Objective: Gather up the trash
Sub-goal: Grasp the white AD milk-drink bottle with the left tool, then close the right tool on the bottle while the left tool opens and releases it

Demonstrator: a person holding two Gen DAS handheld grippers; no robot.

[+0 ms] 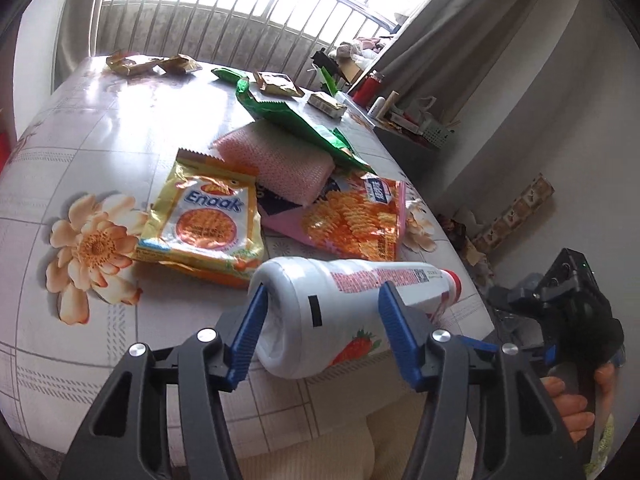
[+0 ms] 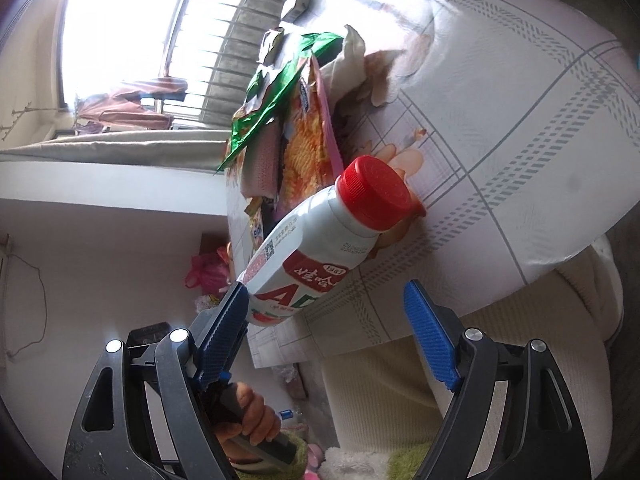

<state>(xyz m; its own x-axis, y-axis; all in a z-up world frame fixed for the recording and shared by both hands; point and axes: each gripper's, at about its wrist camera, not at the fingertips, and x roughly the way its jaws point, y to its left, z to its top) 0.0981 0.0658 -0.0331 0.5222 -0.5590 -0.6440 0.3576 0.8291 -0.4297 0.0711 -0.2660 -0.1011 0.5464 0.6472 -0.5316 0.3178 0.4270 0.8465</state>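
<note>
A white bottle (image 1: pixel 340 308) with a red cap (image 2: pixel 374 192) and a strawberry label lies on its side at the near edge of the flowered table (image 1: pixel 120 120). My left gripper (image 1: pixel 323 292) is shut on the bottle (image 2: pixel 320 240) near its base, one blue pad on each side. My right gripper (image 2: pixel 326 320) is open by the table edge, close to the bottle's base; its pads are not pressing on anything. Behind the bottle lie a yellow Enaak packet (image 1: pixel 204 220), an orange snack bag (image 1: pixel 352 220), a pink sponge (image 1: pixel 276 160) and a green bag (image 1: pixel 296 116).
Small brown wrappers (image 1: pixel 132 64) and a little box (image 1: pixel 328 104) lie along the table's far edge, by the window railing. A cluttered shelf (image 1: pixel 416 120) stands right of the table. A cream cushion (image 2: pixel 400 400) sits below the near edge. A hand (image 2: pixel 252 412) shows under the right gripper.
</note>
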